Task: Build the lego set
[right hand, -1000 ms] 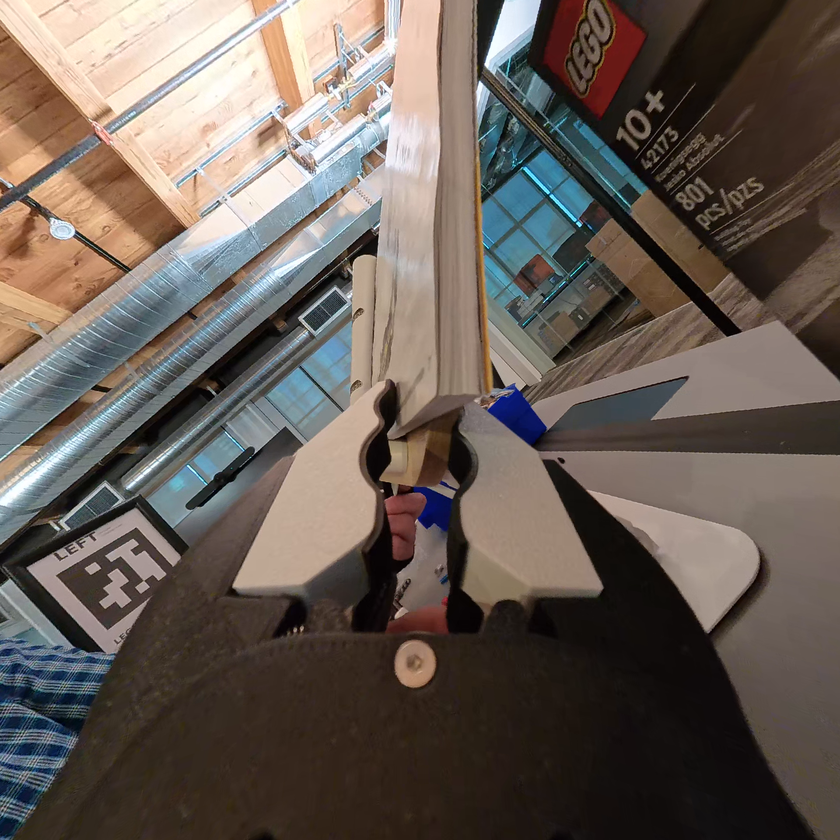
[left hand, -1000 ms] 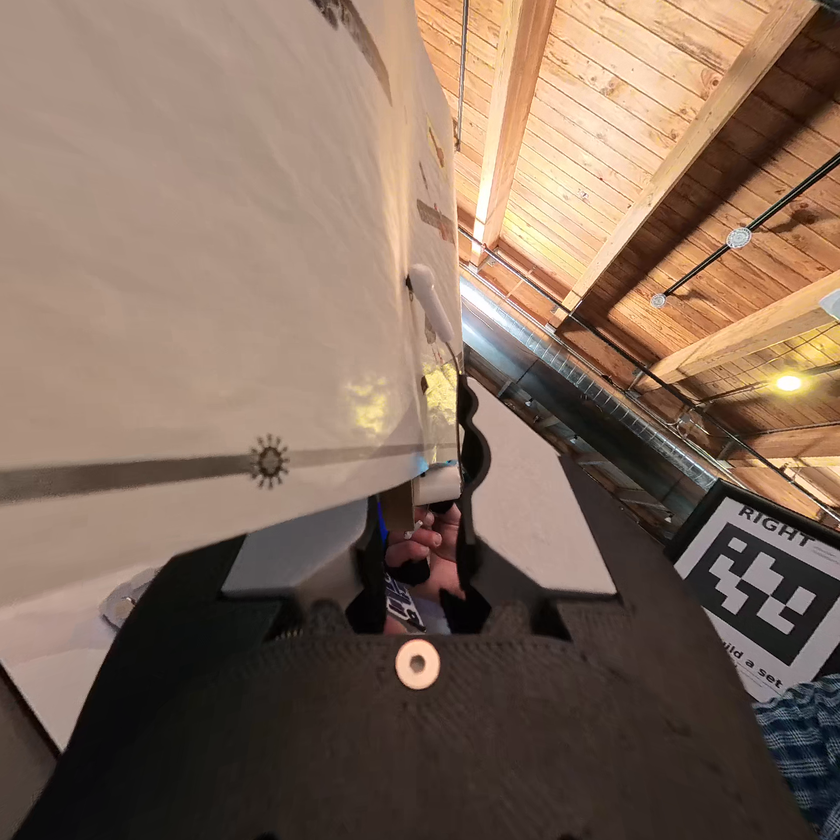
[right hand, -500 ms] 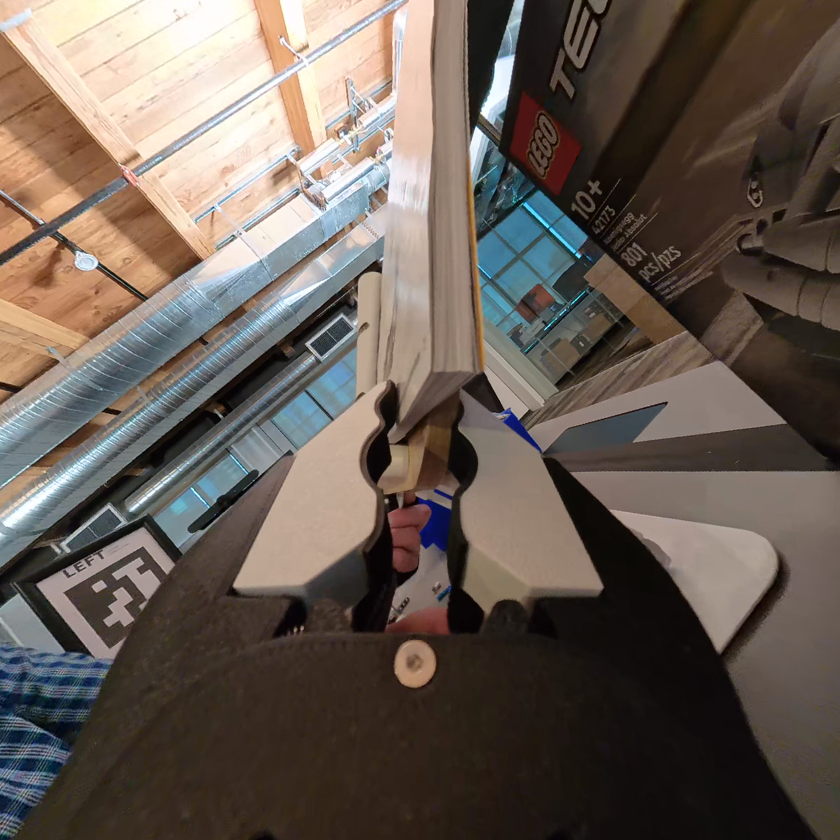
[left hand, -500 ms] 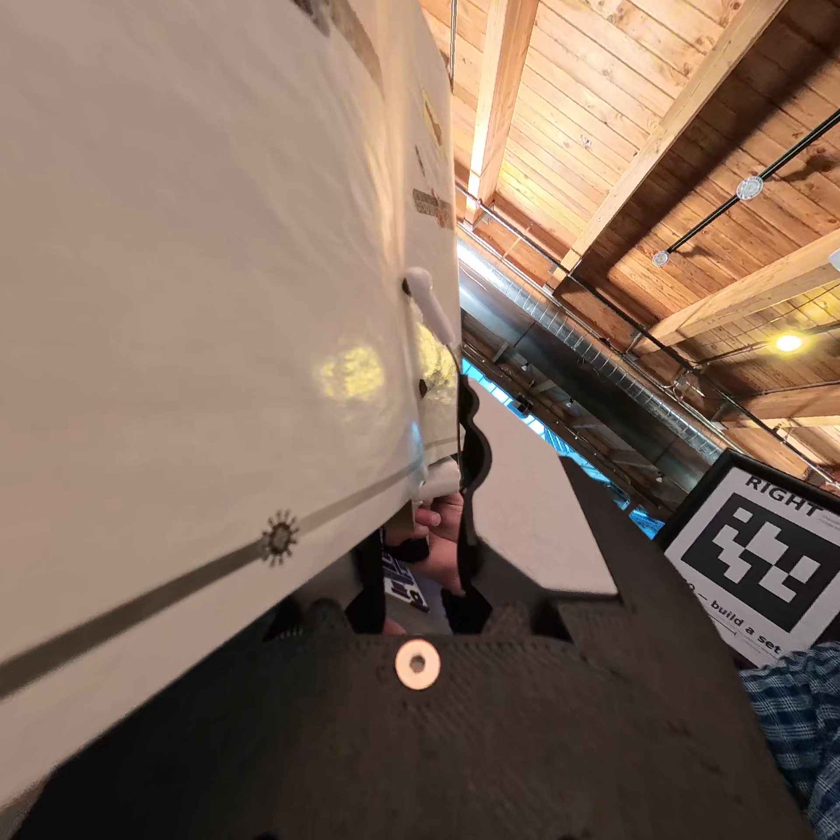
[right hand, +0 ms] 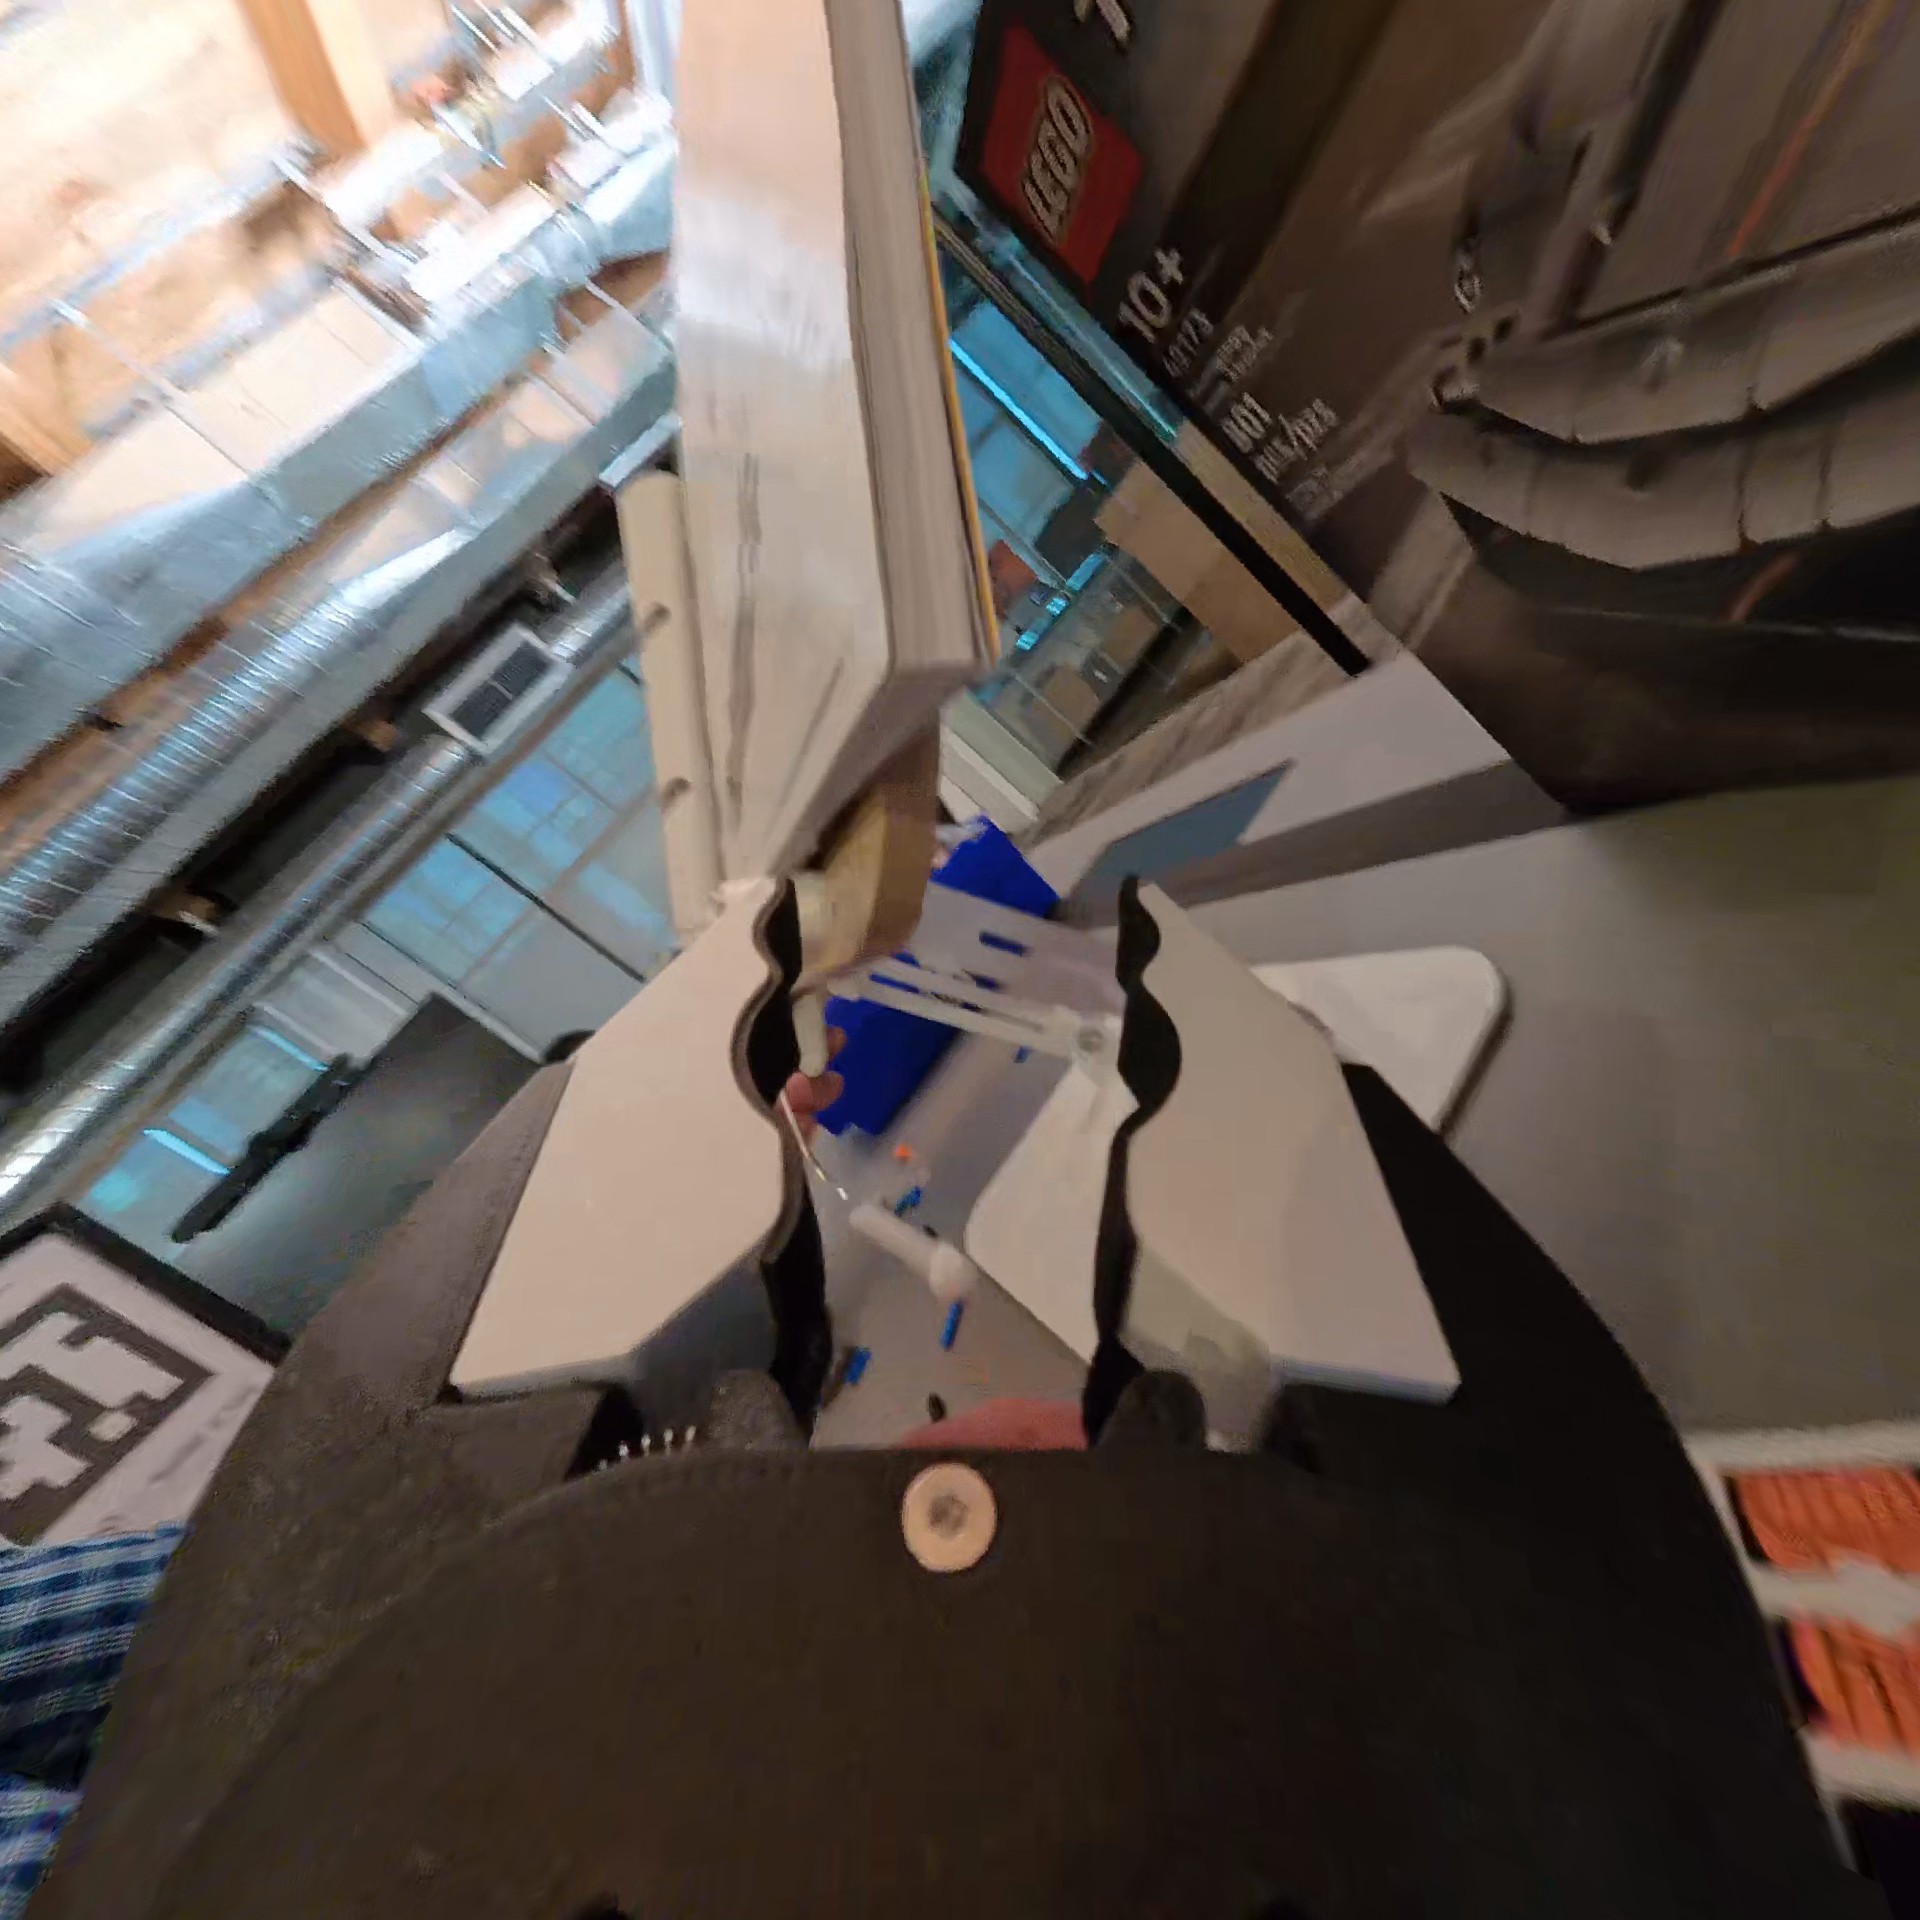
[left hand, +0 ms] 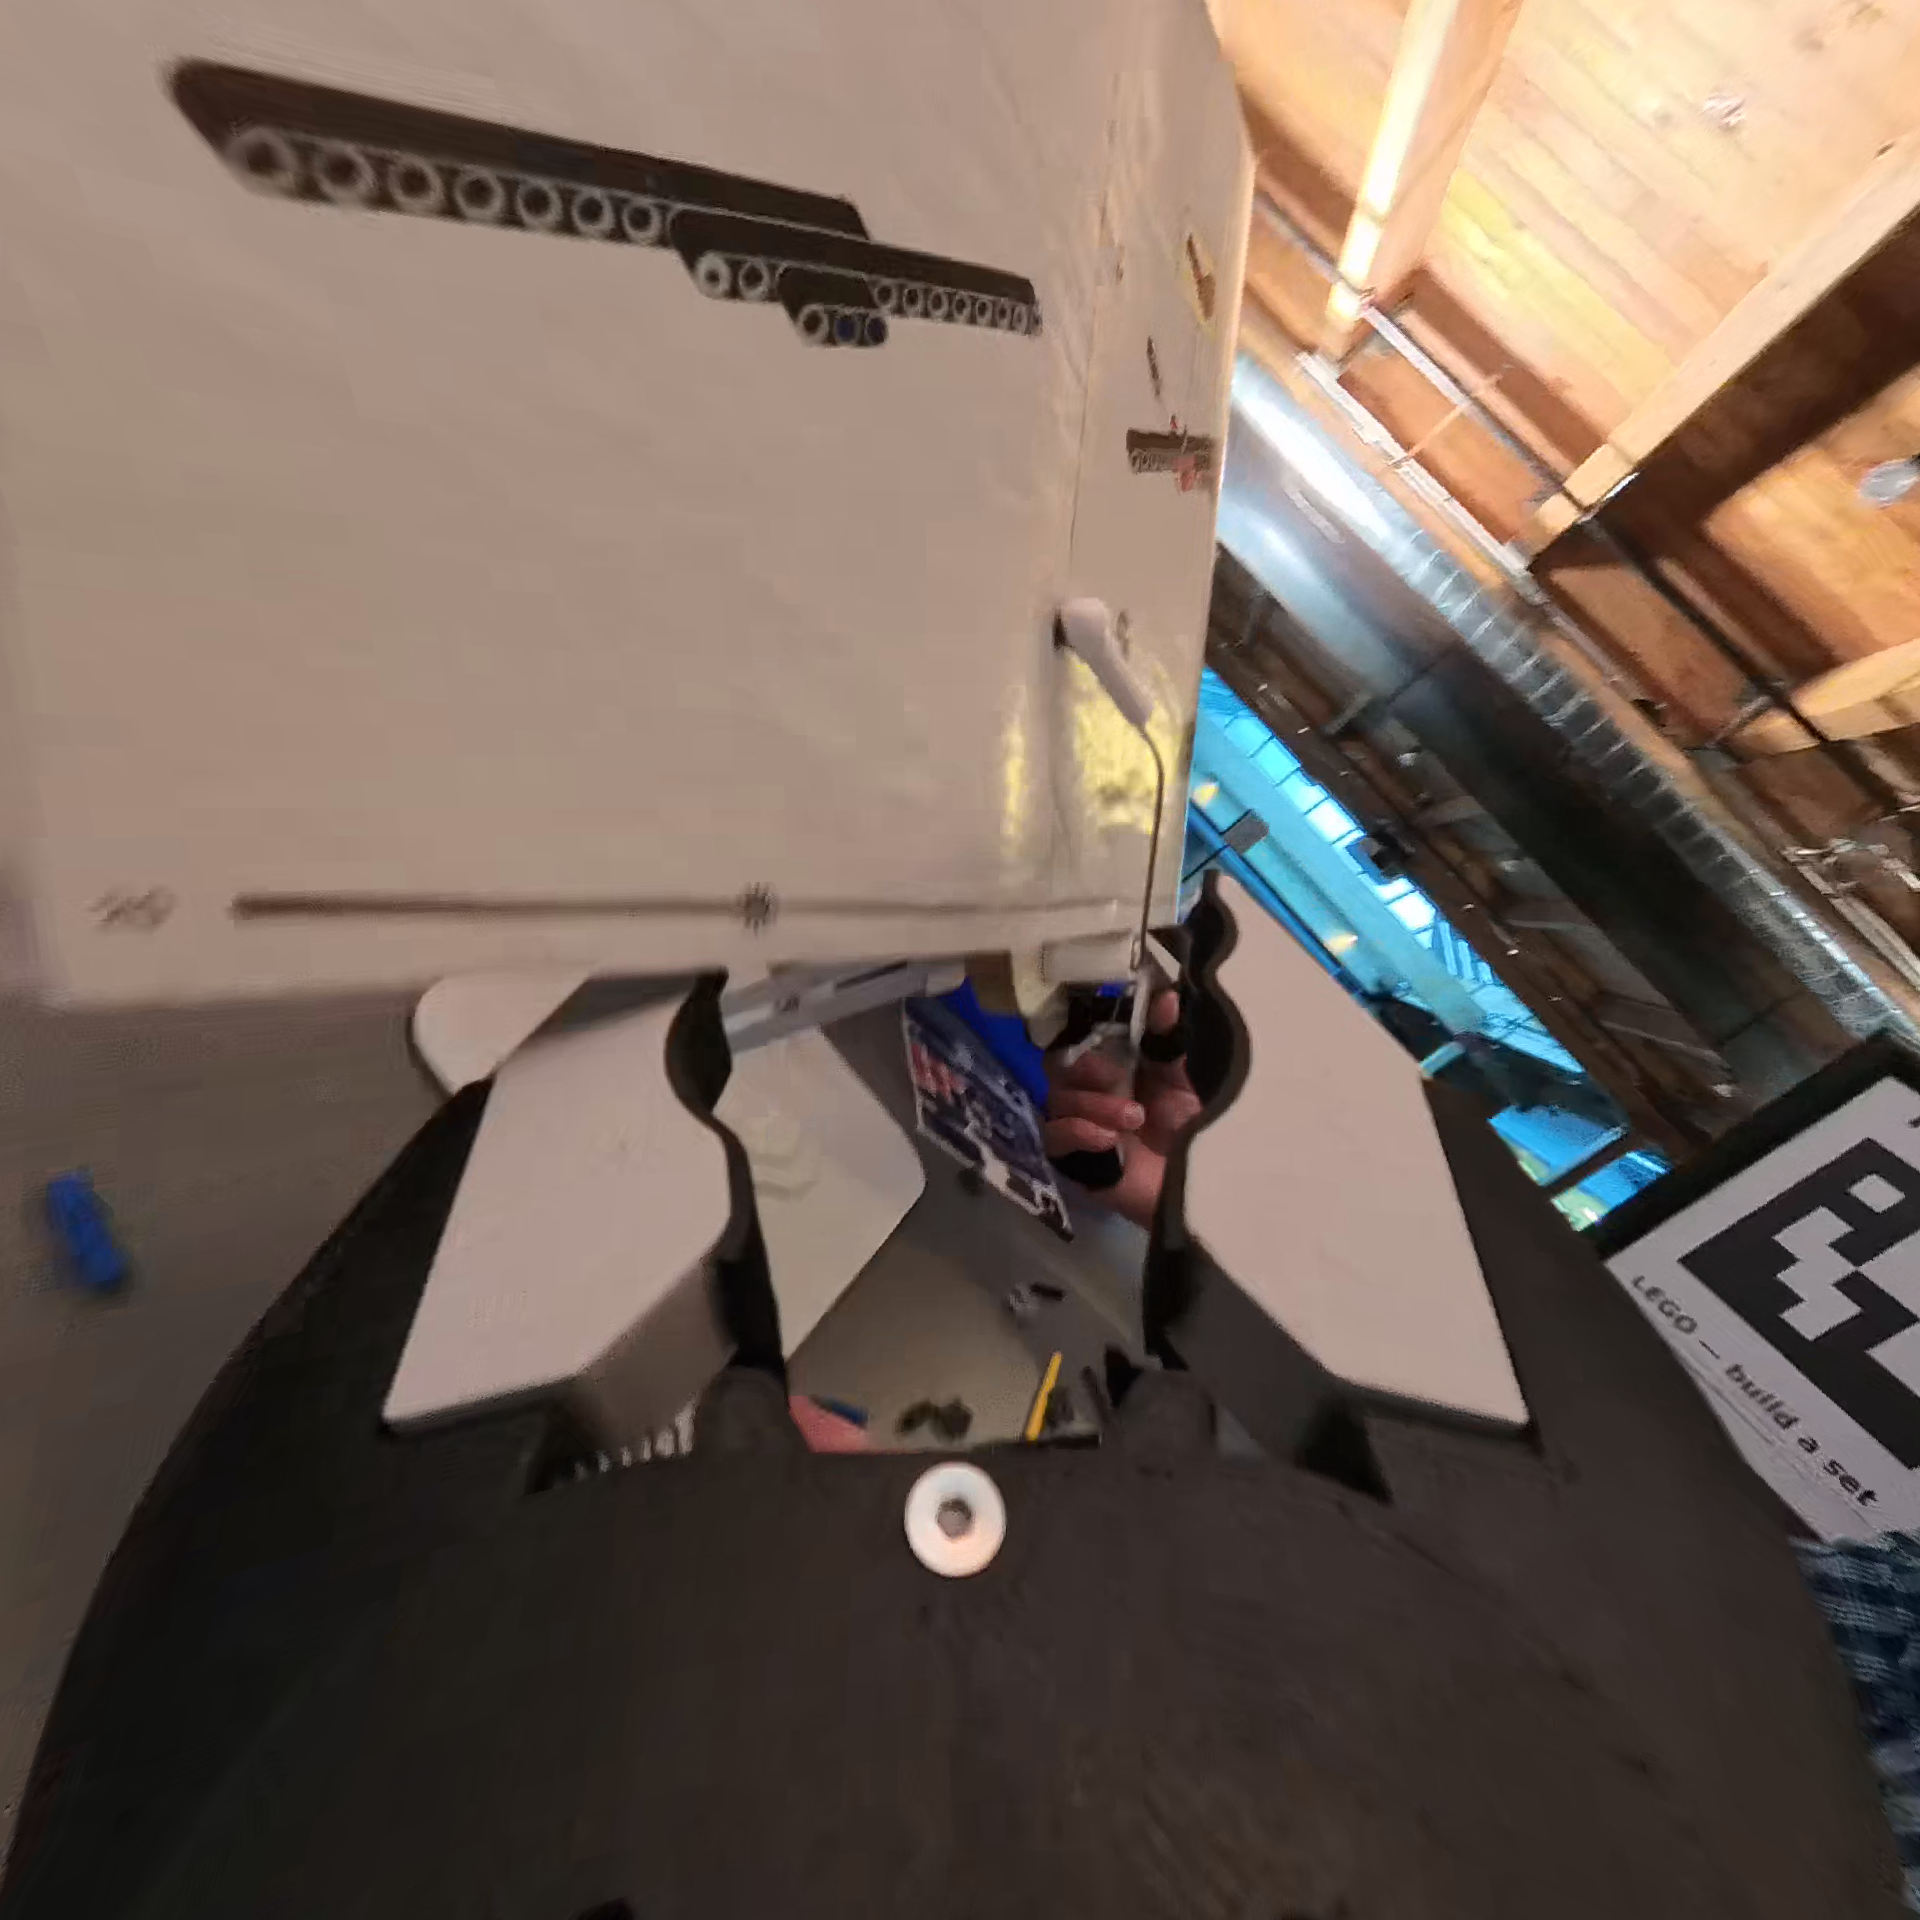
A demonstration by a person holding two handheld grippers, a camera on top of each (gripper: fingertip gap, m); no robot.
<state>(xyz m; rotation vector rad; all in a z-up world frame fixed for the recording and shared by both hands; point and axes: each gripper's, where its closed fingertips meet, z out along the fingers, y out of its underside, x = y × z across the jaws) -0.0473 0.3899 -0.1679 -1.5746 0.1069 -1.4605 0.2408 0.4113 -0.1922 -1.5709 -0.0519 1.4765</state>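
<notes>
from the left wrist, the left gripper [left hand: 951,997] gapes wide under the propped instruction book [left hand: 582,520], gripping nothing. from the right wrist, the right gripper [right hand: 951,966] is spread too, the book's [right hand: 821,416] bottom corner beside its left finger, lego box [right hand: 1455,312] behind.

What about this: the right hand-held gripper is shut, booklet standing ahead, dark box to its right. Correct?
No. The right wrist view shows the right hand-held gripper open, jaws wide apart. The booklet does stand ahead, the dark box to its right.
</notes>
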